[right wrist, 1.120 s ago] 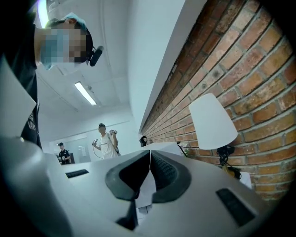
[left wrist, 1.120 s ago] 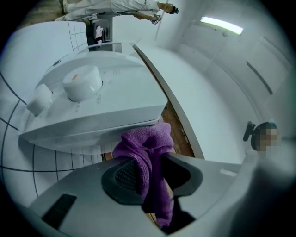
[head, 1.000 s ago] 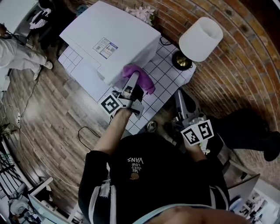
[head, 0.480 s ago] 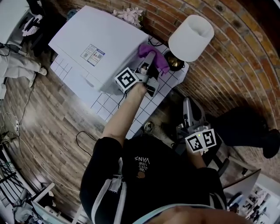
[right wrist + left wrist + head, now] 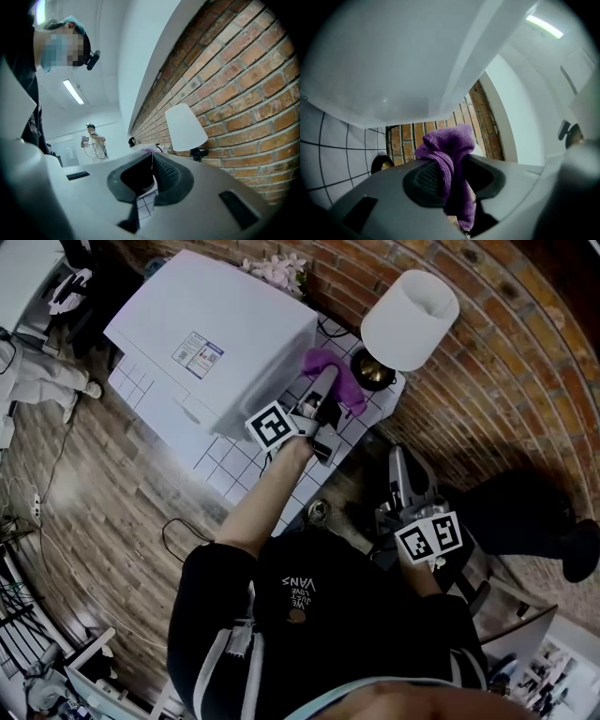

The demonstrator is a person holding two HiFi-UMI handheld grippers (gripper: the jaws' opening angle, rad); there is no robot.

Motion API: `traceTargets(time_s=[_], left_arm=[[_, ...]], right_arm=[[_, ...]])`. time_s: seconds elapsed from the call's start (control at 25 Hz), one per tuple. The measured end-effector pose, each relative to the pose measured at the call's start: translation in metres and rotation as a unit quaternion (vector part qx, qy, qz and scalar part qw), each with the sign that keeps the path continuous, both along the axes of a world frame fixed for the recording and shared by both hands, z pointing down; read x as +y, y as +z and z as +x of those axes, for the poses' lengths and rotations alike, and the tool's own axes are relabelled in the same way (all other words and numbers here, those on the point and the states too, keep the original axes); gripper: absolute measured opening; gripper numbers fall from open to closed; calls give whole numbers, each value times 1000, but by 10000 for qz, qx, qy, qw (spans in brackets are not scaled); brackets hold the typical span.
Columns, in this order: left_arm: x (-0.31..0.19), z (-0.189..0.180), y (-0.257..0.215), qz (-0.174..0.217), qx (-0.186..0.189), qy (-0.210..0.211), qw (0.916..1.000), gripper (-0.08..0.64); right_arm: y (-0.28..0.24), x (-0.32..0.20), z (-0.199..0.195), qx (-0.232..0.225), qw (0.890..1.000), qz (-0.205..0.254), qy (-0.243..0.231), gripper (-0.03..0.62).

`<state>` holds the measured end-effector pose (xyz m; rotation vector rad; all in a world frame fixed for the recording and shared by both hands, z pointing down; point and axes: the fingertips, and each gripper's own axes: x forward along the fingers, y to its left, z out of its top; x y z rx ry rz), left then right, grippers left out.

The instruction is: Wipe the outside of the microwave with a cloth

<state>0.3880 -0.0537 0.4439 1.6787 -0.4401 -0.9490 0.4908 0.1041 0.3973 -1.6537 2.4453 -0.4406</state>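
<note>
The white microwave (image 5: 216, 334) stands on a white tiled table (image 5: 234, 460) against a brick wall. My left gripper (image 5: 322, 390) is shut on a purple cloth (image 5: 336, 374) and holds it at the microwave's right side, near the back. In the left gripper view the cloth (image 5: 447, 150) bunches between the jaws of that gripper (image 5: 452, 176), just below the microwave's white wall (image 5: 393, 61). My right gripper (image 5: 398, 474) hangs low beside the table, away from the microwave. In its own view the right gripper (image 5: 152, 176) is shut with nothing in it.
A lamp with a white shade (image 5: 410, 320) and a dark base (image 5: 380, 164) stands on the table right behind the cloth, by the brick wall (image 5: 506, 362). A cable (image 5: 183, 531) lies on the wooden floor. Another person (image 5: 93, 140) stands far off.
My left gripper carried the cloth along the microwave's right side from the front corner toward the wall, then came back a little. The right gripper barely moved.
</note>
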Motion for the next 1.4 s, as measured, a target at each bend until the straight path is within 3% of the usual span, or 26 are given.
traceTargets(time_s=[0.2, 0.4, 0.56, 0.68, 1.0, 1.4], left_arm=[[59, -41, 20, -266, -120, -272, 9992, 130], [107, -104, 54, -590, -307, -857, 9941, 130], [122, -152, 81, -812, -511, -1442, 9849, 130], [121, -168, 87, -795, -511, -1638, 9820, 130], [76, -149, 97, -664, -463, -1537, 9848, 130], [-12, -58, 96, -324, -128, -1149, 9928, 130]], right_arm=[[3, -7, -26, -51, 9992, -8, -393, 0], [9, -11, -57, -77, 9966, -61, -822, 0], [11, -12, -77, -62, 9937, -51, -1120, 0], [14, -10, -81, -38, 9931, -89, -1172, 0], [18, -2, -56, 71, 9961, -185, -864, 0], [31, 14, 16, 234, 9987, -443, 56, 0]])
